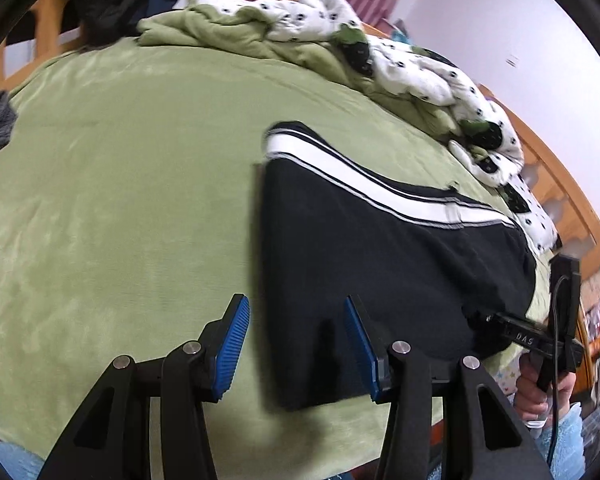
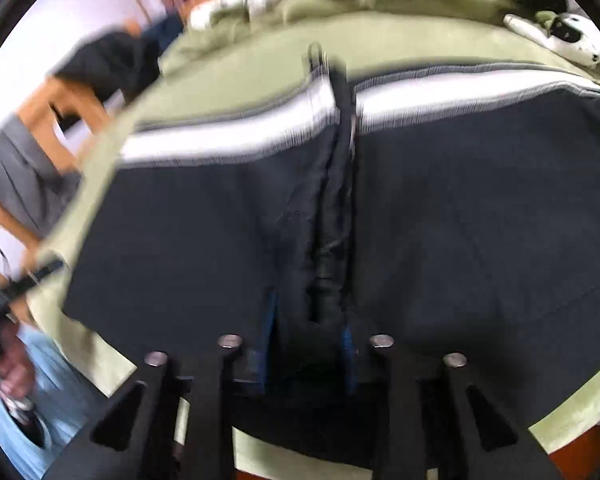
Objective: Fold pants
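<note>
The black pants (image 1: 380, 248) with a white stripe band lie spread on the green blanket (image 1: 120, 200). My left gripper (image 1: 296, 344) is open, its blue pads straddling the left edge of the pants; nothing is held. The right gripper shows at the right of the left wrist view (image 1: 480, 316), its fingers at the pants' near right edge. In the blurred right wrist view the pants (image 2: 460, 220) fill the frame, with a bunched fold of fabric (image 2: 332, 220) running down between the pads of my right gripper (image 2: 308, 344), which looks shut on the pants.
A crumpled white spotted and green duvet (image 1: 380, 60) lies along the far edge of the bed. The wooden bed frame (image 1: 556, 184) runs behind it. Dark clothes (image 1: 112, 0) are piled at the far left corner.
</note>
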Demonstrator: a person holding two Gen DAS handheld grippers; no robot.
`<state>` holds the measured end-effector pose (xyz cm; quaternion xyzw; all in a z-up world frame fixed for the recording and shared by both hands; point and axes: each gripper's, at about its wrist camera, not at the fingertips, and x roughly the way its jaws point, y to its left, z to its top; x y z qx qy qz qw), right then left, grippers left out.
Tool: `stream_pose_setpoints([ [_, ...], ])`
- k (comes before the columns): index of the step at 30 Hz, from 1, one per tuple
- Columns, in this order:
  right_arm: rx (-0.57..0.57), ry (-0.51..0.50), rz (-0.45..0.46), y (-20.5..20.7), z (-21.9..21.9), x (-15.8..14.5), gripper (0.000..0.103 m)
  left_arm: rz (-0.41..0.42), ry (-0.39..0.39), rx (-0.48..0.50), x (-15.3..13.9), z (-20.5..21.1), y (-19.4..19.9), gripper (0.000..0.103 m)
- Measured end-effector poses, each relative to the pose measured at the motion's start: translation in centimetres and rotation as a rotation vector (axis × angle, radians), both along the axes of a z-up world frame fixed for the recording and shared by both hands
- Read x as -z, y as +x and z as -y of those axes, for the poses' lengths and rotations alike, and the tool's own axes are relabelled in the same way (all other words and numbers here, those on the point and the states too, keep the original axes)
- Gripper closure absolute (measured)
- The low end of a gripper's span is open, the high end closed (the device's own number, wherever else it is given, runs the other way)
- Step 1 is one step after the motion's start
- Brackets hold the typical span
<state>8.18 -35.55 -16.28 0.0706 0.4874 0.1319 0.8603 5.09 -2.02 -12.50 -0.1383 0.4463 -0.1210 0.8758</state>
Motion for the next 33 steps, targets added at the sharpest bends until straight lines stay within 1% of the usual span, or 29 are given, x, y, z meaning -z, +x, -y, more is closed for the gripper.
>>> stream_pose_setpoints([
  [1, 0.015, -0.008, 0.039, -0.6, 0.3, -0.9, 0.072, -0.010, 0.005, -0.001, 0.3, 0.3, 0.0, 0.056],
  [2, 0.044, 0.003, 0.100, -1.6, 0.9, -2.1, 0.070, -0.039, 0.023, -0.003, 1.0, 0.9, 0.0, 0.056],
  [3, 0.070, 0.031, 0.149, -2.6, 1.4, -2.8, 0.067, -0.063, 0.055, -0.006, 1.7, 1.3, 0.0, 0.054],
  [4, 0.100, 0.065, 0.192, -3.7, 1.9, -3.3, 0.054, -0.091, 0.086, -0.009, 2.5, 1.6, 0.1, 0.054],
  [5, 0.114, 0.079, 0.198, -4.5, 2.1, -3.2, 0.046, -0.126, 0.106, -0.014, 3.6, 1.9, 0.1, 0.053],
  [6, 0.106, 0.064, 0.169, -4.6, 1.8, -2.7, 0.046, -0.149, 0.095, -0.017, 4.4, 2.1, 0.0, 0.053],
  [7, 0.088, 0.015, 0.110, -4.4, 1.2, -1.4, 0.047, -0.148, 0.078, -0.021, 4.6, 2.0, -0.1, 0.052],
  [8, 0.079, -0.026, 0.078, -4.2, 0.8, -0.5, 0.049, -0.144, 0.078, -0.023, 4.3, 2.0, -0.2, 0.052],
  [9, 0.065, -0.063, 0.064, -4.0, 0.1, 0.3, 0.052, -0.150, 0.080, -0.019, 4.0, 2.1, -0.2, 0.052],
  [11, 0.030, -0.132, 0.106, -4.7, -0.9, -0.2, 0.052, -0.160, 0.066, -0.025, 3.5, 1.9, -0.4, 0.052],
  [12, 0.016, -0.131, 0.128, -5.2, -0.9, -0.9, 0.052, -0.157, 0.056, -0.031, 3.2, 1.7, -0.7, 0.052],
  [13, 0.023, -0.099, 0.159, -5.9, -0.5, -1.7, 0.052, -0.151, 0.052, -0.032, 2.9, 1.6, -1.1, 0.052],
  [17, 0.098, 0.014, 0.225, -7.4, 1.9, -3.2, 0.051, -0.143, 0.051, -0.039, 1.9, 1.1, -2.6, 0.052],
  [19, 0.120, 0.042, 0.228, -6.5, 1.7, -3.1, 0.051, -0.137, 0.045, -0.039, 1.6, 0.9, -3.3, 0.052],
  [21, 0.128, 0.019, 0.197, -5.7, 1.6, -2.4, 0.052, -0.117, 0.048, -0.044, 1.1, 0.5, -4.2, 0.052],
  [22, 0.132, 0.002, 0.172, -5.2, 1.4, -1.8, 0.064, -0.113, 0.052, -0.049, 1.0, 0.3, -4.8, 0.052],
  [23, 0.117, -0.016, 0.113, -4.6, 1.2, -0.7, 0.092, -0.112, 0.051, -0.053, 0.9, 0.1, -5.0, 0.052],
  [24, 0.111, -0.040, 0.064, -4.1, 0.8, 0.3, 0.090, -0.112, 0.044, -0.057, 0.9, -0.1, -5.3, 0.052],
  [25, 0.107, -0.050, 0.051, -4.1, 1.0, 0.8, 0.090, -0.113, 0.034, -0.061, 0.9, -0.3, -5.6, 0.052],
  [27, 0.083, -0.092, 0.069, -4.6, 0.3, 0.4, 0.090, -0.119, 0.015, -0.074, 1.0, -1.1, -6.1, 0.052],
  [29, 0.065, -0.115, 0.061, -4.8, -0.1, -0.1, 0.085, -0.117, 0.003, -0.078, 1.0, -1.8, -6.4, 0.052],
  [31, 0.079, -0.065, 0.052, -5.6, 0.4, -0.8, 0.082, -0.106, -0.005, -0.080, 0.8, -2.3, -6.6, 0.052],
  [32, 0.091, -0.021, 0.051, -6.1, 1.0, -1.4, 0.080, -0.097, -0.016, -0.075, 0.7, -2.6, -6.6, 0.052],
  [33, 0.105, 0.002, 0.060, -6.6, 1.4, -1.9, 0.078, -0.087, -0.032, -0.069, 0.6, -2.7, -6.6, 0.052],
])
